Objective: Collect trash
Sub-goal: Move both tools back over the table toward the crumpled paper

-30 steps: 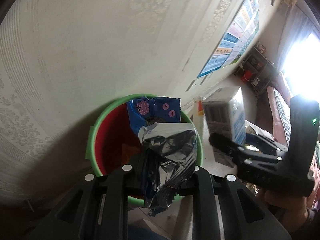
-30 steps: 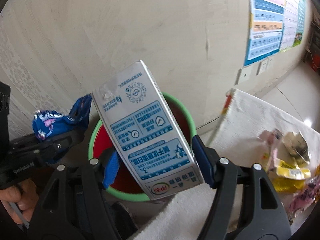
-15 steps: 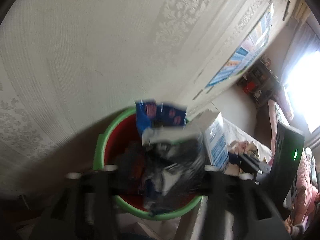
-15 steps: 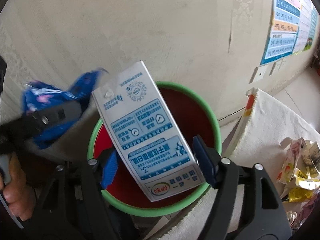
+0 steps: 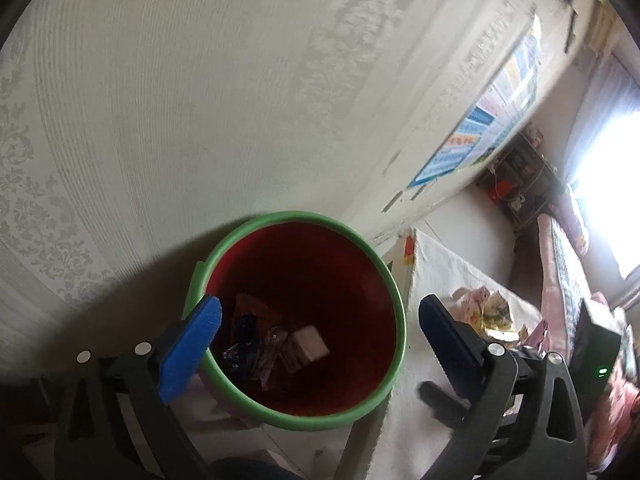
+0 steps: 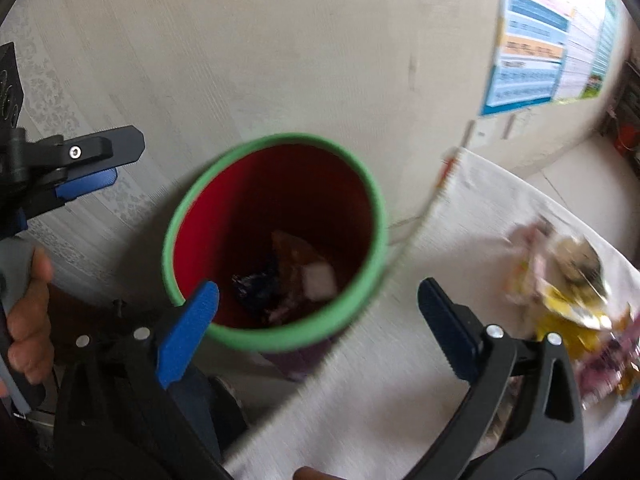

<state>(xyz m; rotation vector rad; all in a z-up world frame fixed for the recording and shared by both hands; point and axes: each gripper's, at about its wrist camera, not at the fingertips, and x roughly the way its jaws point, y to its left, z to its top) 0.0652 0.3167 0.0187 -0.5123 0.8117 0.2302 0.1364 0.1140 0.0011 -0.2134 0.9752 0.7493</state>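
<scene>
A red bin with a green rim point(image 5: 280, 216) stands against the wall, beside the table. At its bottom lie a white milk carton point(image 5: 310, 342) and a crumpled blue wrapper point(image 5: 244, 332). My left gripper point(image 5: 320, 344) hangs over the bin, its jaws opening wide with nothing between them. In the right wrist view the same bin rim point(image 6: 276, 140) holds the carton point(image 6: 318, 280) and the wrapper point(image 6: 256, 284). My right gripper point(image 6: 316, 320) is above it, jaws also opening and empty. The left gripper point(image 6: 92, 160) shows at the left edge, held by a hand point(image 6: 28, 320).
A white cloth point(image 6: 480, 200) covers the table right of the bin. A pile of loose wrappers point(image 6: 568, 280) lies on it. A poster point(image 6: 540, 52) hangs on the patterned wall behind. A dark shelf point(image 5: 520, 176) stands at the far end of the room.
Both grippers have opened wide. The blue wrapper left the left gripper and the milk carton left the right one; both now lie in the bin.
</scene>
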